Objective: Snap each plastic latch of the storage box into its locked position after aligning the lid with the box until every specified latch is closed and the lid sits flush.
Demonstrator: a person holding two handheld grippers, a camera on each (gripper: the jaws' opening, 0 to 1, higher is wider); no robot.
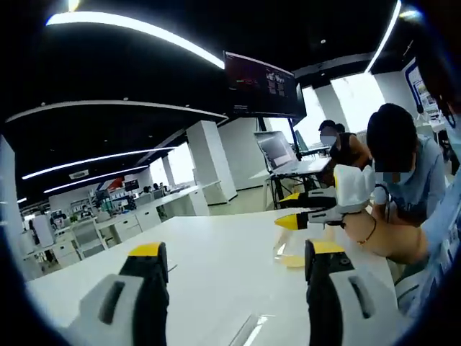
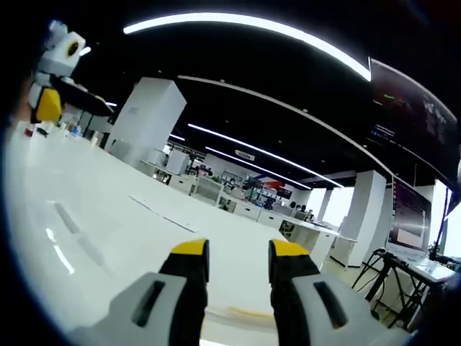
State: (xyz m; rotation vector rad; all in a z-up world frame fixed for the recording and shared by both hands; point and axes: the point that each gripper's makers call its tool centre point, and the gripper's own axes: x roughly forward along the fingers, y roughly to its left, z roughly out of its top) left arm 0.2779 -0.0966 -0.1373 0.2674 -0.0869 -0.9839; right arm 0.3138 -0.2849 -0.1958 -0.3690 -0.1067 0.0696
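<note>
My left gripper (image 1: 236, 251) stands open over a white table (image 1: 216, 252), its yellow-tipped jaws wide apart with nothing between them. My right gripper (image 1: 288, 209) comes in from the right of the left gripper view, held in a person's hand (image 1: 382, 232), its two yellow tips apart. A small pale yellowish piece (image 1: 289, 258) lies on the table just below it. In the right gripper view my right gripper (image 2: 239, 252) is open and holds nothing above the table (image 2: 122, 216). My left gripper (image 2: 50, 79) shows at the upper left there.
A person in a light blue shirt (image 1: 410, 173) sits at the table's right, with another person (image 1: 346, 148) behind. A laptop on a stand (image 1: 277, 151) and a hanging screen (image 1: 263, 83) are at the back. Desks and pillars fill the far room.
</note>
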